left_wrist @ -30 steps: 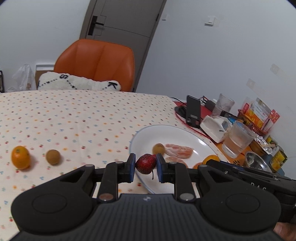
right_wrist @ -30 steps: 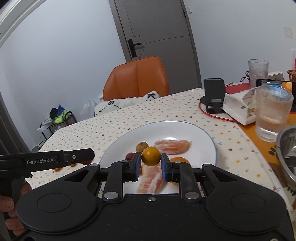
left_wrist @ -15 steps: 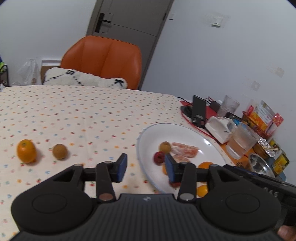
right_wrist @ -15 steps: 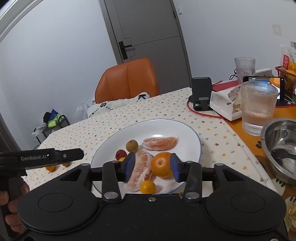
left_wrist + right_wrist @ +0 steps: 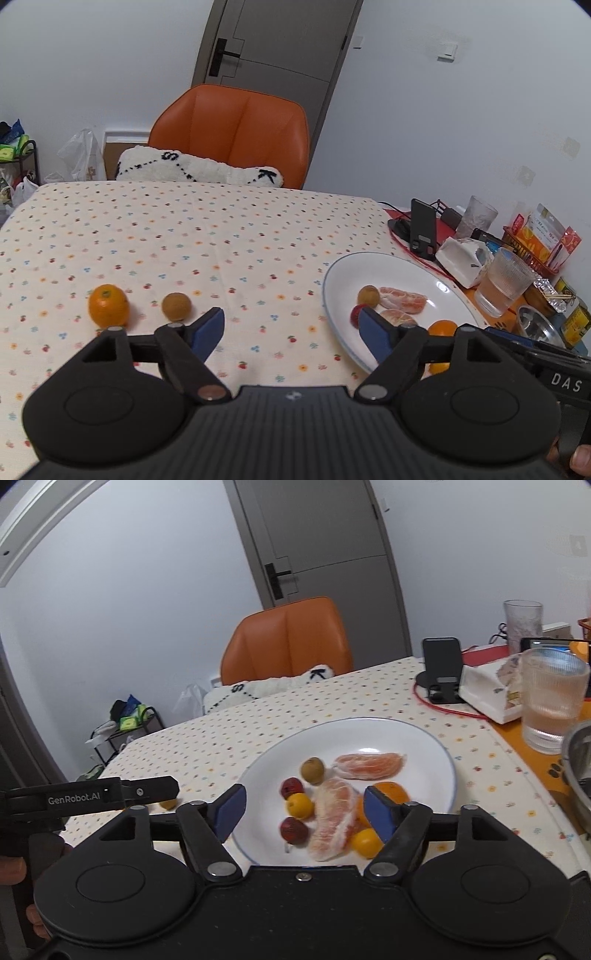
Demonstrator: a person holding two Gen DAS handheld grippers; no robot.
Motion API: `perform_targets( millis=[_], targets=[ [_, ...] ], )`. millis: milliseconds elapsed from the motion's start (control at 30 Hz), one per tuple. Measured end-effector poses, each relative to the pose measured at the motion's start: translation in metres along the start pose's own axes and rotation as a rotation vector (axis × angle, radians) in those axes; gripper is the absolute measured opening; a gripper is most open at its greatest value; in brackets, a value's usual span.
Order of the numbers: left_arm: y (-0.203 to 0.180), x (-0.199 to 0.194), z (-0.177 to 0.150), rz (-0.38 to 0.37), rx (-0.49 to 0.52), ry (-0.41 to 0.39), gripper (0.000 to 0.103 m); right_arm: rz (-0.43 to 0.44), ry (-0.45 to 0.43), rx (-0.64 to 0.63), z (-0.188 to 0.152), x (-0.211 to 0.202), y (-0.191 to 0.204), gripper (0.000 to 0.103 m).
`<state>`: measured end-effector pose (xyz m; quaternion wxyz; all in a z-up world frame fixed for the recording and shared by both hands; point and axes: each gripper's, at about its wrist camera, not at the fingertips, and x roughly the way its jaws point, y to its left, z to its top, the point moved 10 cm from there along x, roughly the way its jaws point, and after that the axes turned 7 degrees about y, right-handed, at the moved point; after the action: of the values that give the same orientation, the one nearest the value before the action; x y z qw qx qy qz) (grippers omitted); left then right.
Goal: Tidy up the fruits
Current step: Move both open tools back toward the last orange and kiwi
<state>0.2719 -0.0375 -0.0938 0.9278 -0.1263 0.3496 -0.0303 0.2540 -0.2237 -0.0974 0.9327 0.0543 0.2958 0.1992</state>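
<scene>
Fruit lies in two places: most of it on the white plate (image 5: pixel 424 738), and two pieces loose on the worktop (image 5: pixel 221 240) off to the left.

Left gripper (image 5: pixel 291 328) is level and low over the dotted cloth, its blue-padded fingers (image 5: pixel 207 328) spread wide apart and holding nothing. Between them lies only bare cloth. Just beyond the left finger sits a small brown fruit (image 5: pixel 176 306), and further left of it a small orange (image 5: pixel 108 305), the two near each other but apart. The right finger overlaps the near-left rim of the plate, with a red fruit (image 5: pixel 355 314) partly hidden behind its tip.

Right gripper (image 5: pixel 303 808) tilts slightly down toward the plate, its fingers (image 5: pixel 229 808) likewise wide apart and empty. Between them, on the near part of the plate, lie a small yellow-orange fruit (image 5: pixel 300 805), a dark red fruit (image 5: pixel 293 830) nearer the camera, and a long peeled citrus segment (image 5: pixel 330 821). Another red fruit (image 5: pixel 291 787) and a brown fruit (image 5: pixel 312 770) sit just beyond, with a second peeled segment (image 5: pixel 369 765) to their right. A mandarin (image 5: pixel 391 790) shows behind the right fingertip, and another small yellow-orange fruit (image 5: pixel 366 842) lies below it.

Far right of the plate stands a ribbed glass (image 5: pixel 552 705). At the left edge of the right wrist view, a hand (image 5: pixel 14 867) grips the left gripper's handle.
</scene>
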Motion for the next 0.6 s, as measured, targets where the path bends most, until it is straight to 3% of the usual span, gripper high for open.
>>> perform_targets(
  millis=[233, 600],
  targets=[
    [0.019, -0.007, -0.001, 0.047, -0.007, -0.005, 0.085, 0.048, 0.006, -0.017, 0.001, 0.012, 0.021, 0.082],
    [0.065, -0.025, 0.002, 0.129, -0.052, -0.021, 0.086, 0.136, 0.031, -0.073, 0.002, 0.037, 0.071, 0.088]
  ],
)
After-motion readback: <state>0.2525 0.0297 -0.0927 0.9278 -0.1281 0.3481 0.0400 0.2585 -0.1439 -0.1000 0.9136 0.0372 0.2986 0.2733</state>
